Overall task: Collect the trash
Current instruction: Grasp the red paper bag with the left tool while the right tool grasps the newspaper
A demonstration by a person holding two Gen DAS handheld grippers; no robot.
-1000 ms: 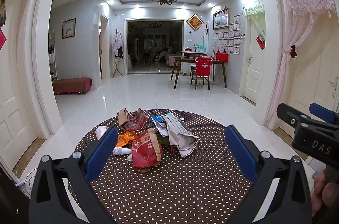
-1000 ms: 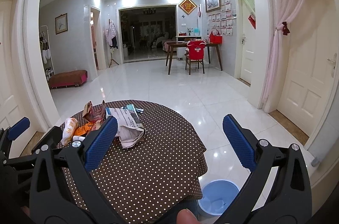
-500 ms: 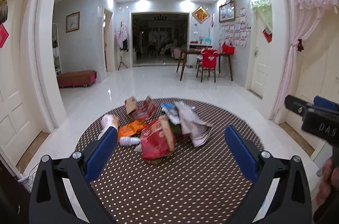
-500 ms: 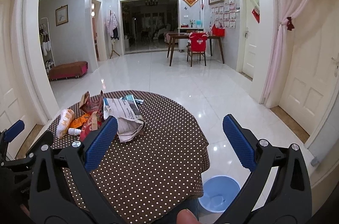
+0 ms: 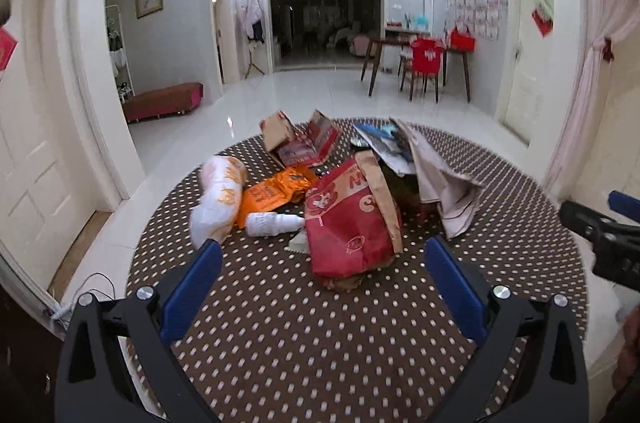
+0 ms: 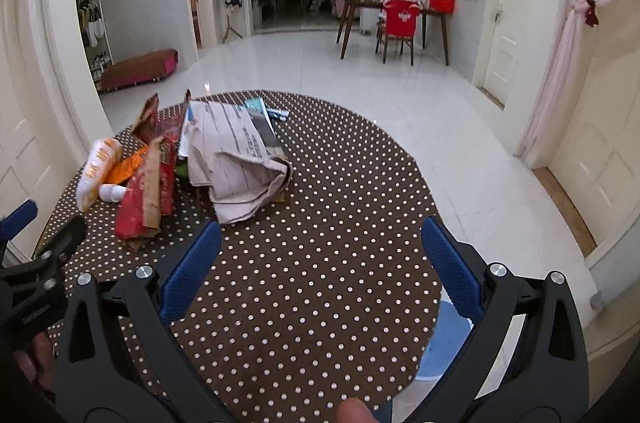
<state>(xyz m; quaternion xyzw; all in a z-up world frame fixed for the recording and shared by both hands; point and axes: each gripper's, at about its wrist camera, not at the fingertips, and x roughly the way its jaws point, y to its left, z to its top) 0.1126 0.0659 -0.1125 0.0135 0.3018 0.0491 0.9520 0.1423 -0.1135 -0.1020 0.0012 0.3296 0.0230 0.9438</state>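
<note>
Both tongs were spread wide and empty — the left gripper faced the red bag amid the trash mid-table; the right gripper faced the newspaper. Light, crumply paper — best pinched at an upper edge.

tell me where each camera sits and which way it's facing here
Left wrist: sits behind the open left tool, facing the red paper bag on the round brown polka-dot table; the right tool shows at right.
Right wrist: sits behind the open right tool, facing the crumpled grey newspaper; a fingertip shows below, the left tool at left, a blue bin on the floor.
Shared: same table, trash pile, room beyond.
</note>
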